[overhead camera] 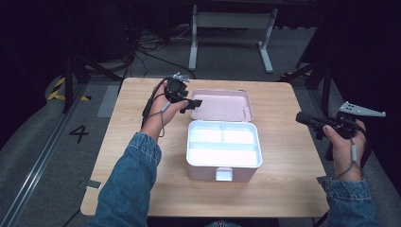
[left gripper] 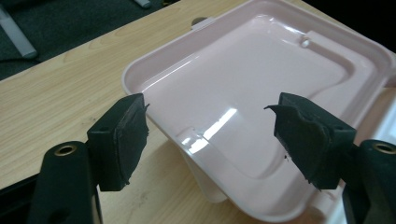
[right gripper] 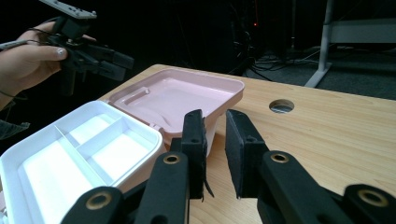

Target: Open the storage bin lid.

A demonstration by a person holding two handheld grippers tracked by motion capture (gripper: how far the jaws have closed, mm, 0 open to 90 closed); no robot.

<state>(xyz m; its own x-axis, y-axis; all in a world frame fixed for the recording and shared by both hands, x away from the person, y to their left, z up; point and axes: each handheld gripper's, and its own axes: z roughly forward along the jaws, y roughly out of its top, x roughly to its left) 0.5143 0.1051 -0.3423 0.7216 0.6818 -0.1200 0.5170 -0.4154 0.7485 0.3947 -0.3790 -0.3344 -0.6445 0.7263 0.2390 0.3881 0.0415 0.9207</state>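
Both claws gape empty: left claw [left gripper: 208, 135] over lid [left gripper: 261, 88], right claw [right gripper: 215, 154] narrowly.

One legible mark: a dark numeral "4" [overhead camera: 79, 133] on the grey floor [overhead camera: 42, 142], left of the table [overhead camera: 137, 189] in the high view (printed or taped flat, reading upright from the person's side). Yellow-and-black hazard striping [overhead camera: 57, 88] lies on the floor farther back, a warning marking without words. No readable lettering, brand or label on the pink box [overhead camera: 222, 172], its open lid [overhead camera: 222, 105], or its white tray [overhead camera: 222, 144]. In both gripper views the black jaw parts carry no legible writing.
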